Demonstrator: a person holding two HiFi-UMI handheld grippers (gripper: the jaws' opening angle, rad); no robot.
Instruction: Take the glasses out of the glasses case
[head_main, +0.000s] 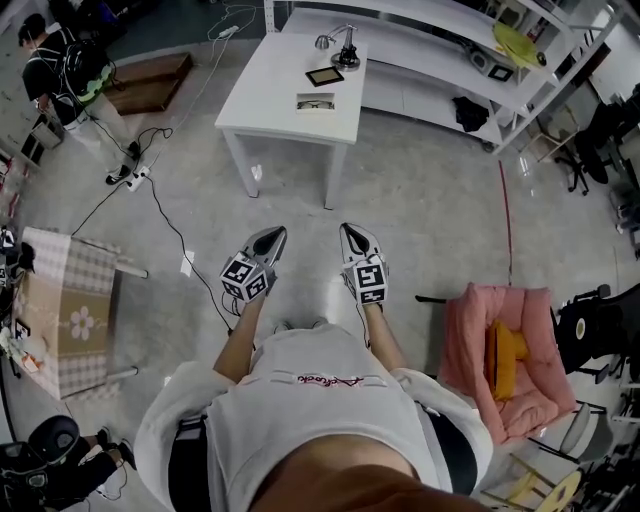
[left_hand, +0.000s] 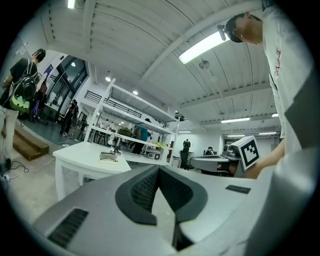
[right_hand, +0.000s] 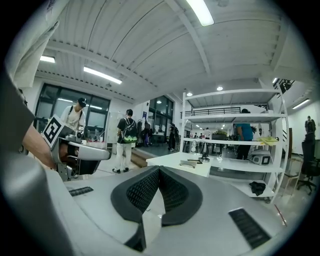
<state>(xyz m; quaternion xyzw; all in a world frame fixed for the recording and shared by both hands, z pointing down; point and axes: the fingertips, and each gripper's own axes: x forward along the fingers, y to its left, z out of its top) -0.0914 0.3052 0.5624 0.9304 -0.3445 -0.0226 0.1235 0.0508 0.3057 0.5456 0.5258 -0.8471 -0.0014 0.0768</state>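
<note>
So, the task has not started: the person stands well back from the white rectangular table (head_main: 270, 90), with bare floor between them and it. The pale, flat rectangular glasses case (head_main: 316, 101) lies on the near part of that table, well out of reach. A dark outline on it looks like the glasses, though it is too small to say whether the case lies open. Just beyond it sit a black flat rectangular object (head_main: 324, 76) and a silver stand (head_main: 345, 50) at the far edge.

The left gripper (head_main: 272, 236) and the right gripper (head_main: 352, 232) are held side by side in front of the person's waist, pointing roughly level toward the table. In each gripper view the dark ribbed pads meet at their tips with nothing between them, so both are closed and empty.

As a judgement, the glasses will be light, thin and fragile, with lenses that smear or scratch easily. The safest hold is on the bridge or on a temple arm near the hinge, never on a lens. The case is probably light enough to slide or lift along, so one gripper should pin its edge while the other draws the glasses out gently.
</note>
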